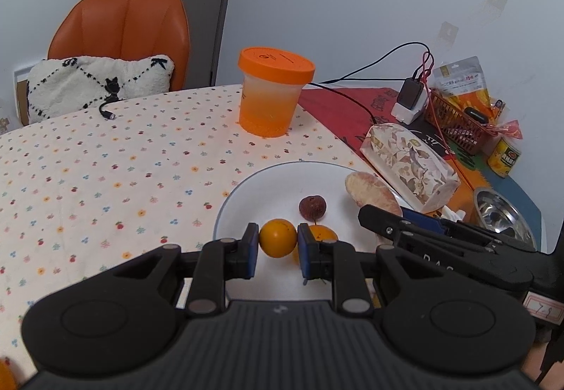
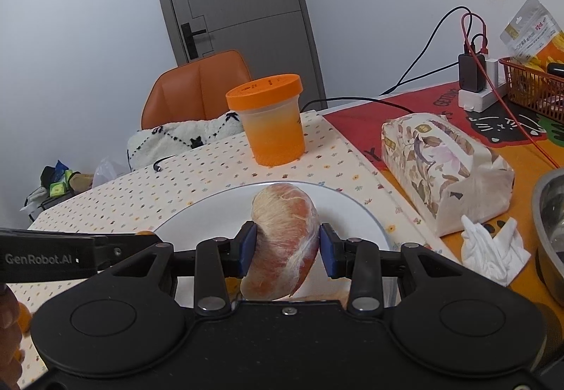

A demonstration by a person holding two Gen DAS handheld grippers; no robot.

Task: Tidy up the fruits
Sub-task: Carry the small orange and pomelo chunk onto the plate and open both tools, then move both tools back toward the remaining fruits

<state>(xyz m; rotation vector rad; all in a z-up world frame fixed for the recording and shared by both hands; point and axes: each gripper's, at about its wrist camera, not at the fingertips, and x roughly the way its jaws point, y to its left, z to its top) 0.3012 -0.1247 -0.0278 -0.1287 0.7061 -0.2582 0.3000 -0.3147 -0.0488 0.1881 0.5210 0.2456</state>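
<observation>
Two claws at a white round plate (image 1: 246, 192), each pinching a fruit above a bench in a flower-dotted cloth (image 1: 105, 178).

The left claw (image 1: 278, 243) is pressed onto a small round orange fruit (image 1: 277, 237) over the plate's near edge; a second orange fruit (image 1: 322, 235) is half hidden behind its right pad, and a dark red wrinkled fruit (image 1: 312, 207) lies on the plate just beyond. The right claw (image 2: 286, 249) pinches a peeled pinkish pomelo segment (image 2: 285, 242) across its middle, over the plate's right side; whether the segment touches the plate cannot be told. Farther off stands an orange-lidded translucent tub (image 1: 271, 94). To the right, near the plate, lie a floral tissue pack (image 2: 444, 171), a crumpled white tissue (image 2: 493, 252) and a steel bowl (image 1: 500, 214) cut off at the edge.
</observation>
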